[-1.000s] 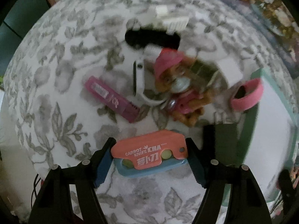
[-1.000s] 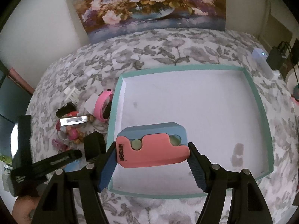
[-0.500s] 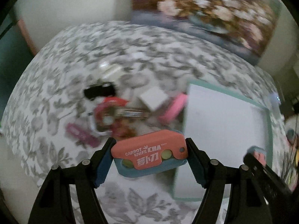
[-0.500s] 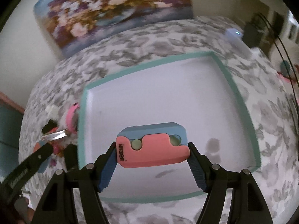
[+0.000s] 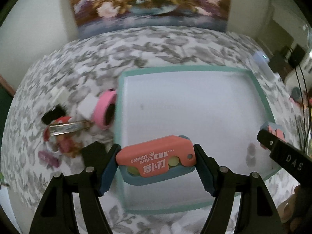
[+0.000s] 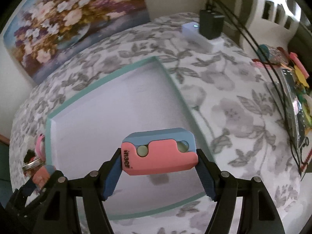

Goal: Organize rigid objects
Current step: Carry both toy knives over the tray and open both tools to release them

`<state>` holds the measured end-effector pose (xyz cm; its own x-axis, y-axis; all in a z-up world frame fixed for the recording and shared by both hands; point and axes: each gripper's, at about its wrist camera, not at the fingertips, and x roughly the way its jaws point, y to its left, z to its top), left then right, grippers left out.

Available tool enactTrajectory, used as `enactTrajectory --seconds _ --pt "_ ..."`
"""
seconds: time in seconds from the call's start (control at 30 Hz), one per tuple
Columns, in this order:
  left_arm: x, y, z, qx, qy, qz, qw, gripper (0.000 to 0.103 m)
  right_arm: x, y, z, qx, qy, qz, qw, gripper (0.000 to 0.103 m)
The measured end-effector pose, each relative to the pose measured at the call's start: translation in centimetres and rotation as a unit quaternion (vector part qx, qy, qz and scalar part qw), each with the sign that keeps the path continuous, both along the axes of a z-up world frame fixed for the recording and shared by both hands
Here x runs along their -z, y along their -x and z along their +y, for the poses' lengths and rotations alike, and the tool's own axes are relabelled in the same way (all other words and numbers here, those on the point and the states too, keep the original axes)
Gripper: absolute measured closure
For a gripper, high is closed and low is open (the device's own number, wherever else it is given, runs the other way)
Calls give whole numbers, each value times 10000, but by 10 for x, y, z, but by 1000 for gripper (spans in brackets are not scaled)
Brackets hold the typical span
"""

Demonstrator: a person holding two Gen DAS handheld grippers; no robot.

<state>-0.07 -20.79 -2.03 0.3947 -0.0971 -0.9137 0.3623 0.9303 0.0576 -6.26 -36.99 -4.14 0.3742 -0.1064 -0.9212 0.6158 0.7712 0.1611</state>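
Observation:
My left gripper (image 5: 157, 162) is shut on a pink-and-blue carrot knife toy (image 5: 156, 159), held above the near left part of a white tray with a teal rim (image 5: 175, 69). My right gripper (image 6: 159, 164) is shut on a second pink-and-blue toy block (image 6: 159, 155), held over the same tray's (image 6: 109, 76) near right part. Each gripper shows at the edge of the other's view, the right one (image 5: 282, 152) at the right, the left one (image 6: 39, 179) at the lower left. The tray's floor is bare.
Left of the tray lies a pile: a pink tape ring (image 5: 102, 110), a doll with a red cap (image 5: 62, 134), a metal clip (image 5: 68, 126), a black piece (image 5: 52, 115), a purple stick (image 5: 48, 158). A white power strip with a black adapter (image 6: 210, 23) and a colourful heap (image 6: 296, 85) lie at the right.
Both grippers have swung to the right with their toys still gripped. The left one left the pile and now hangs over the tray; the right one has shifted toward the tray's right side.

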Motion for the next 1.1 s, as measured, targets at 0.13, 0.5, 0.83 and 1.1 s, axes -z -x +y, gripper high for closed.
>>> enactTrajectory --seconds 0.13,0.5,0.83,1.1 --pt "11 11 -22 309 -179 -42 9994 28 4 4 -7 77 -31 42 10000 29" --pt "24 17 -33 517 -267 -5 9983 28 13 2 -2 -48 5 204 9998 29" --pt "37 11 -24 289 -252 245 9990 27 24 -4 9 -255 59 404 9988 29" --pt "38 7 -20 196 -304 254 9990 27 25 -7 12 -272 250 500 9981 16"
